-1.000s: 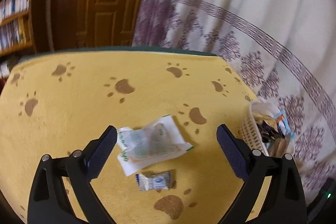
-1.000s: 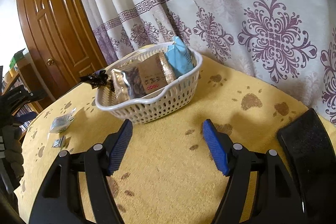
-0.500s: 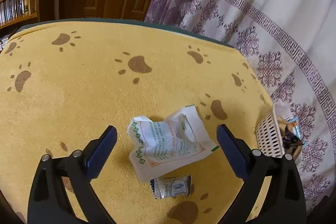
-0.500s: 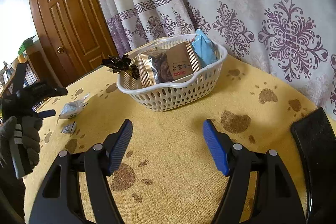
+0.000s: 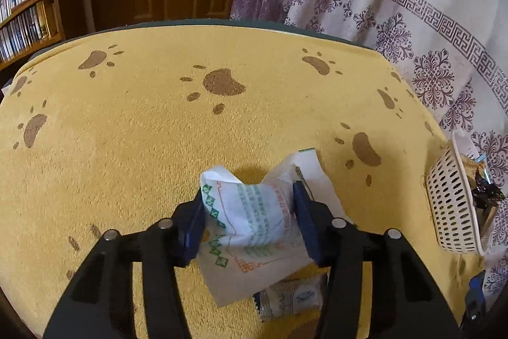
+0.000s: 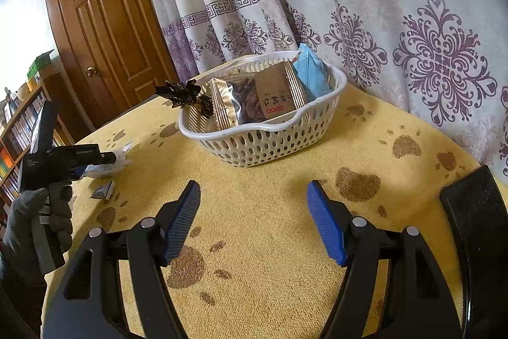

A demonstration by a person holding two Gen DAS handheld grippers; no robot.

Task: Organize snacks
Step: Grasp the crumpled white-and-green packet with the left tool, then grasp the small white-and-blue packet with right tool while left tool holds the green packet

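Observation:
A crumpled white snack packet [image 5: 254, 212] with green print lies on the yellow paw-print cloth. My left gripper [image 5: 247, 199] is over it, jaws closing, and both pads press its sides and bunch it up. A small silver sweet wrapper [image 5: 292, 297] lies just below it. The right wrist view shows the same left gripper [image 6: 109, 161] on the packet [image 6: 108, 170] at far left, the small wrapper [image 6: 103, 191] beside it. My right gripper [image 6: 254, 189] hangs open over bare cloth in front of the white basket [image 6: 263, 145].
The basket holds a brown snack bag [image 6: 273, 97], a blue packet [image 6: 311, 75] and a black wrapper [image 6: 184, 94] sticking over its rim. A gloved hand [image 6: 35, 221] holds the left gripper. A black object [image 6: 473, 227] lies at the right edge. Curtain, door and bookshelf stand behind.
My left gripper came down over the white packet and its jaws closed from wide apart onto the packet's sides. The right gripper stayed open and barely moved.

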